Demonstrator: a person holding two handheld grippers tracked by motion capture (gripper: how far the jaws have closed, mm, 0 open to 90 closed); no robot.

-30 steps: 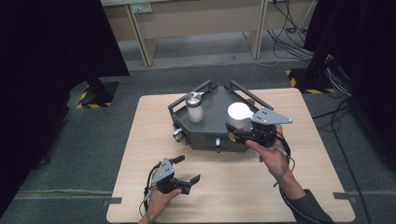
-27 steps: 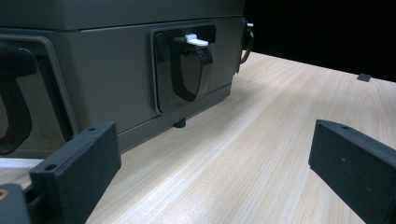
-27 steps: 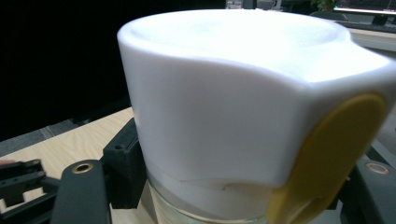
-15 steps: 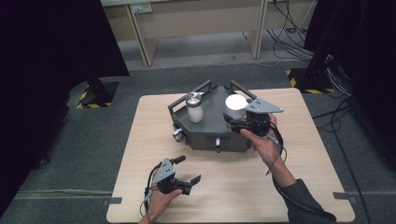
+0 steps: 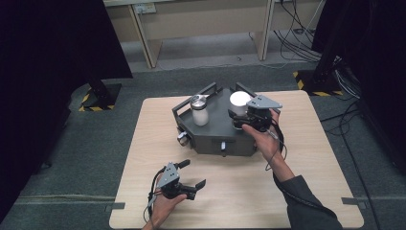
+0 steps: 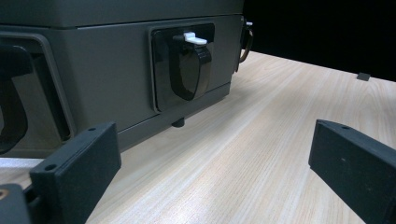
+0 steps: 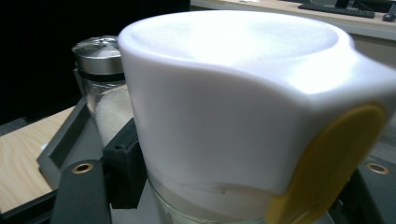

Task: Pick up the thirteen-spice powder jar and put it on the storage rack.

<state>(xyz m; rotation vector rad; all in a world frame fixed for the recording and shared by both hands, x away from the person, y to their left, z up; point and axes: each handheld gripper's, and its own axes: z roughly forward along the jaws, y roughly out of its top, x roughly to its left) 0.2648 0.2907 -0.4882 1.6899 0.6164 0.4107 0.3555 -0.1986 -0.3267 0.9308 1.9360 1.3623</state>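
Nearest the person, the left gripper (image 5: 191, 176) rests low over the front part of the wooden table (image 5: 316, 191), held by the left hand (image 5: 165, 203); its jaws stand wide apart with nothing but bare tabletop between them. In the left gripper view those jaws frame the side wall of the dark grey tray (image 6: 107, 70), where a black latch with a white tab (image 6: 189, 60) is set into a recessed panel. Farther back, the right hand (image 5: 263, 139) holds the right gripper (image 5: 238, 119) over the right part of the tray (image 5: 225, 139), jaws closed on a container with a white cap (image 5: 239, 99). The right gripper view shows that white cap (image 7: 224, 107) close up, with a yellow oval patch (image 7: 327, 163) on its side and clear glass beneath, the jaws gripping below the cap. Just beyond it, on the left part of the tray, a glass jar with a metal lid (image 5: 199, 109) stands upright, holding a white granular content; the two containers are apart.
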